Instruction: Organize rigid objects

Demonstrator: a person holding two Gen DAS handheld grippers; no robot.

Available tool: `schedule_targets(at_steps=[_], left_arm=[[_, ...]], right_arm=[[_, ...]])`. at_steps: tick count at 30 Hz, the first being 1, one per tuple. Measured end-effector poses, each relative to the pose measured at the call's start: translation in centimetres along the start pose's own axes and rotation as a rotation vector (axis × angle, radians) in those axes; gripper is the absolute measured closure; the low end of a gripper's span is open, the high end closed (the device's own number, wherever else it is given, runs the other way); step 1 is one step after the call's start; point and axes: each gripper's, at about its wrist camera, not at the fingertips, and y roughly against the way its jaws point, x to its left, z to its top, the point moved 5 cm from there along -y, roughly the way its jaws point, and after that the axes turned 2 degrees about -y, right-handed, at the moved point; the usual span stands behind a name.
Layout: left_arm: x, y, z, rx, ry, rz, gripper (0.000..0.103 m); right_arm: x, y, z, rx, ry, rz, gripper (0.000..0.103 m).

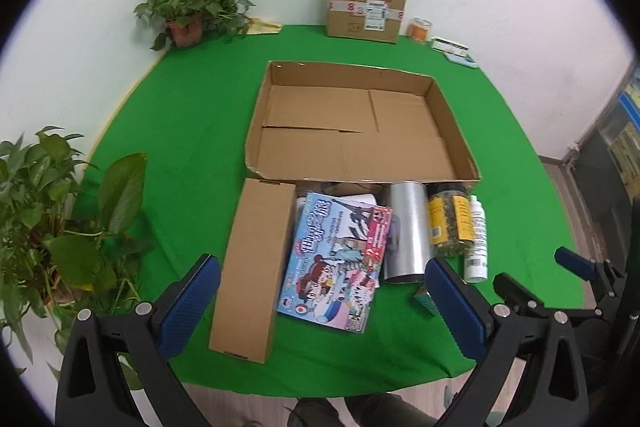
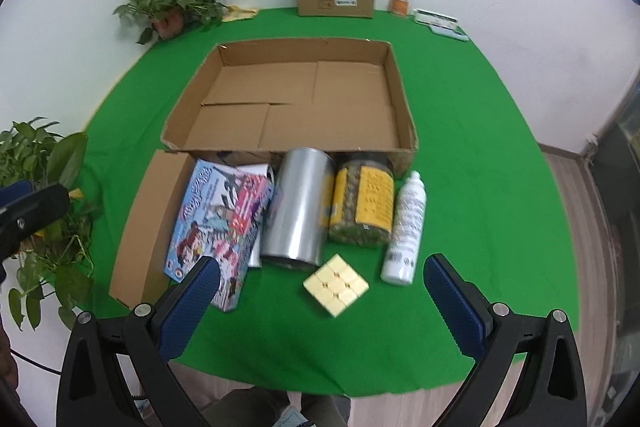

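Matt cardboard tray point(image 2: 404, 115), shiny metal can point(image 2: 296, 211), green cloth table point(image 2: 480, 155).

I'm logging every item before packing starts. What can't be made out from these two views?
- Cube: left wrist view, mostly hidden behind the left gripper; only a corner shows.
- White item under the game box: covered in both views, so I can't identify it.
- Jar label text: too small and blurred to read.
- Bottle print: right wrist view, blurred.
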Motion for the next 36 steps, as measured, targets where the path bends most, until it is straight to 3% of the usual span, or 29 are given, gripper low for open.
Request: schedule_targets(at_steps=[11, 19, 22, 28, 31, 33, 34, 36], left_arm=[[0.4, -1.5, -0.9, 0.053, 0.023, 0.085, 0.001], [6.7, -4.8, -2.9, 0.124, 0.114, 0.094, 0.001], [8.7, -7.6, -5.0, 0.191, 0.039, 0.152, 0.001], [9.7, -14.2, -10.3, 0.396, -0.007, 0.020, 0.002], [9.9, -15.6, -11.7, 0.438, -0.005, -0.005, 0.007], [9.7, -16.1, -12.3, 0.455, 0.005, -0.065, 0.012], [9.5, -16.3, -12.7, 0.469, 0.005, -0.094, 0.019], [9.4, -16.2, -13.0, 0.466, -0.019, -0.081, 0.024]], right_arm=[[0.9, -3.8, 1.2, 0.069, 0.065, 0.052, 0.001], [5.5, -6.2, 0.1, 0.146, 0.132, 0.049, 0.001], [6.9, -6.6, 0.2, 0.164, 0.153, 0.023, 0.001], [9.9, -7.9, 0.9, 0.217, 0.157, -0.017, 0.001], [11.8, -8.4, 1.2, 0.231, 0.163, -0.017, 0.001], [13.0, -8.9, 1.2, 0.250, 0.158, -0.004, 0.001], [13.5, -9.1, 1.1, 0.260, 0.153, 0.002, 0.001], [14.2, -9.7, 0.9, 0.283, 0.147, 0.003, 0.001]])
